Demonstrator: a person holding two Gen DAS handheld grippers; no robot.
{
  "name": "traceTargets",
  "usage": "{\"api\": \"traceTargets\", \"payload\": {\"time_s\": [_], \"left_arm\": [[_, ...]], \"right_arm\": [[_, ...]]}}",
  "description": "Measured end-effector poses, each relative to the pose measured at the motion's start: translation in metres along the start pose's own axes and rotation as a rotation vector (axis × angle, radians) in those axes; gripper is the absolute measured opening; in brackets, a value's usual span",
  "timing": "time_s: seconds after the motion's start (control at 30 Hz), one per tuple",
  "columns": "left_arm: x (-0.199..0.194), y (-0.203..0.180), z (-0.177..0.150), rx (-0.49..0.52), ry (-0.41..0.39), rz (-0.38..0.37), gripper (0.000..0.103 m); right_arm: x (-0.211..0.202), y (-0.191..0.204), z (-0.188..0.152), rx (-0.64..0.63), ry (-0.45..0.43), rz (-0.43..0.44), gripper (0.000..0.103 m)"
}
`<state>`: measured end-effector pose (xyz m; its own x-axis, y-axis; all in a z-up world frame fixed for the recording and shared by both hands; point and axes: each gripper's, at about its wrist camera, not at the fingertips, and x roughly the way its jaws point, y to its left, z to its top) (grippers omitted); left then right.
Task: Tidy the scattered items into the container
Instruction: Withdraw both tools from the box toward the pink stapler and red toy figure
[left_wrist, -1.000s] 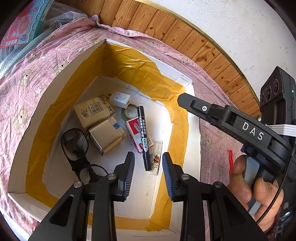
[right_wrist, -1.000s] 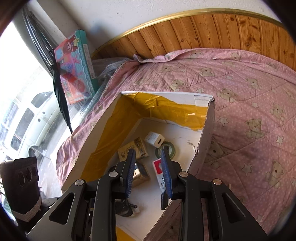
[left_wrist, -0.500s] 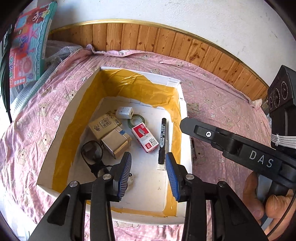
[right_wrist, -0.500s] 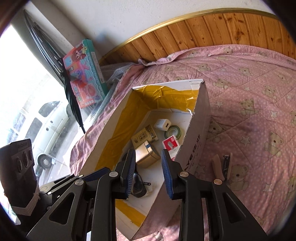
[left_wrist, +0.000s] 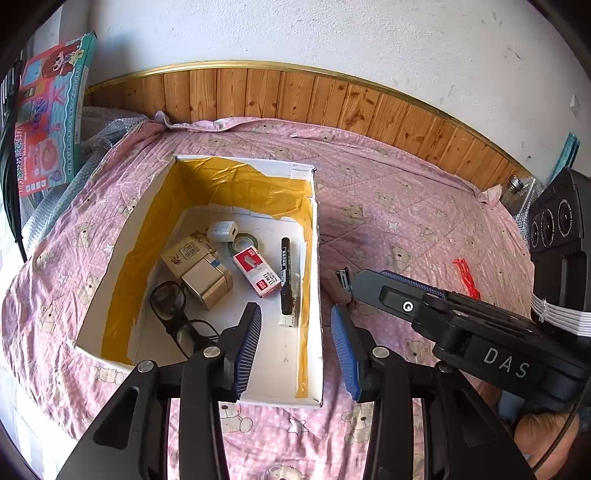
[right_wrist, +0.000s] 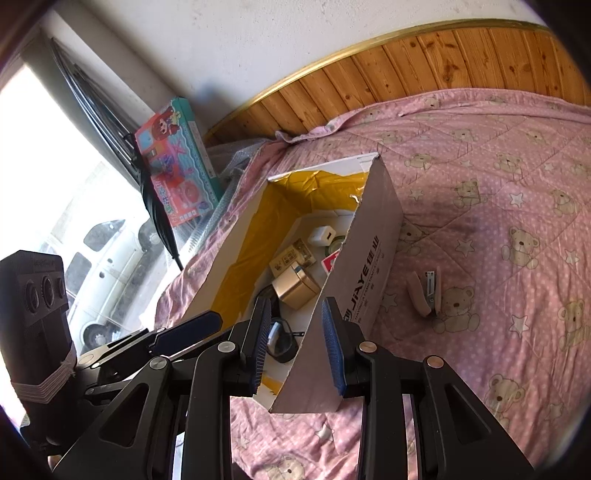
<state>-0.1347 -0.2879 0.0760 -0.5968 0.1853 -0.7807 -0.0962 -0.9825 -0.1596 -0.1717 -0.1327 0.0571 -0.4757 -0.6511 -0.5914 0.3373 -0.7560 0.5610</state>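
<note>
Both grippers over box, nothing held.
L gripper (left_wrist: 295, 332) & R gripper (right_wrist: 297, 339) jaws apart, empty. Cardboard box (left_wrist: 312, 236) on pink quilt (left_wrist: 406, 221); stapler (right_wrist: 424, 291) lies outside, just beside box's R wall.

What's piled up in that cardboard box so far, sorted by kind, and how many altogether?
Small boxes and packets: 3, a tan carton, a gold box, a red-and-white packet
Chargers: 1, white
Tape rolls: 1, green
Markers: 1, black
Eyeglasses: 1, black
Small white item under the marker's tip, kind unclear: 1
Total: 8
</note>
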Motion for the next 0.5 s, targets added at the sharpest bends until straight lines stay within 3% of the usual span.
{"api": "traceTargets", "payload": {"time_s": [0.5], "left_arm": [[0.005,-0.07,-0.02,0.114,0.044,-0.077,0.049]], "right_arm": [[-0.072,-0.057,-0.038,0.133,-0.094,-0.047,0.033]]}}
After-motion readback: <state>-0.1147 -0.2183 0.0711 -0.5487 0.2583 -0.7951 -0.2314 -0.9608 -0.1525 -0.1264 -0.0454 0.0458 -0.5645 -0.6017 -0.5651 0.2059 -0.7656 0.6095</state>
